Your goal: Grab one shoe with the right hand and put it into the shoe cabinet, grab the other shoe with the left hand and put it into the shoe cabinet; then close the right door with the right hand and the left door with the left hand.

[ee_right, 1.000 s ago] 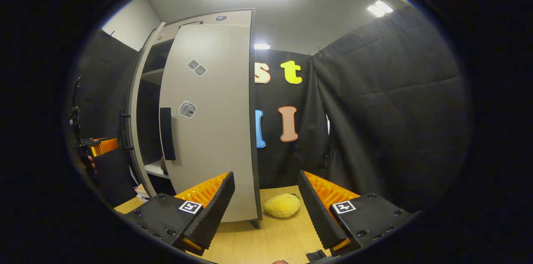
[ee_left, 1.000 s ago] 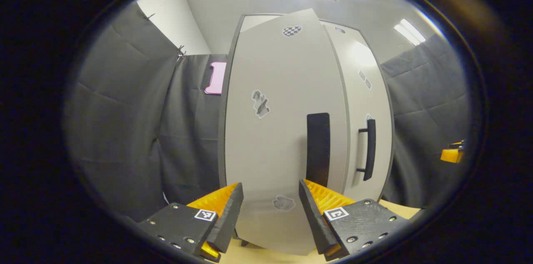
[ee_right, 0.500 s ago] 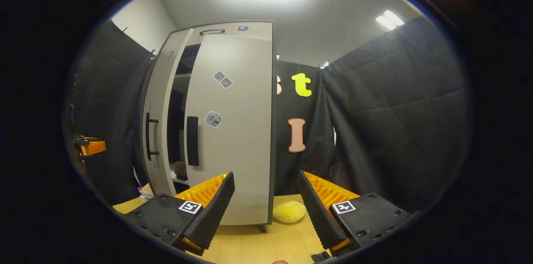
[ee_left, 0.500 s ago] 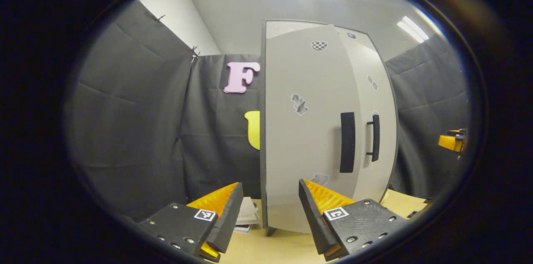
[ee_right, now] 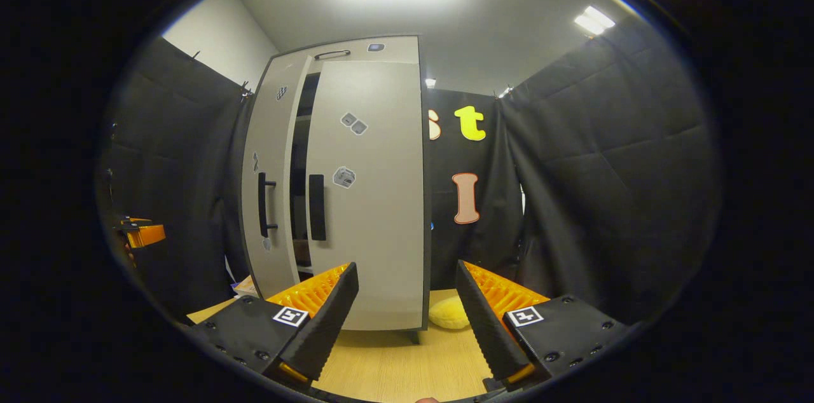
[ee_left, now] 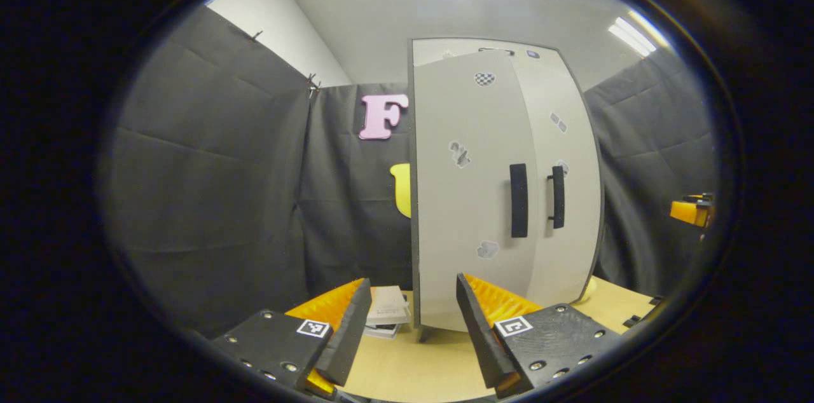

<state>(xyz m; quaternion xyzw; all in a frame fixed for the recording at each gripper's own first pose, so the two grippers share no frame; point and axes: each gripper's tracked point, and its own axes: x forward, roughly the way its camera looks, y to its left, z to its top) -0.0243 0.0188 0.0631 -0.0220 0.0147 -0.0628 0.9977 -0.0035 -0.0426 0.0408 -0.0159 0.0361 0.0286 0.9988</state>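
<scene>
Right gripper view, shoe cabinet (ee_right: 375, 199) beyond spread fingers (ee_right: 324, 320), apart

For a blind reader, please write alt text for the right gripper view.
A pale shoe cabinet stands on a wooden table, its two doors nearly shut with a dark gap between them. The open right gripper faces it; a yellow plush object lies beside the cabinet.

I see a pale grey shoe cabinet (ee_right: 369, 199) with black bar handles (ee_right: 316, 207), a checkered sticker (ee_left: 484, 79) at its twelve o'clock, and a light wooden tabletop (ee_right: 407, 365).
</scene>
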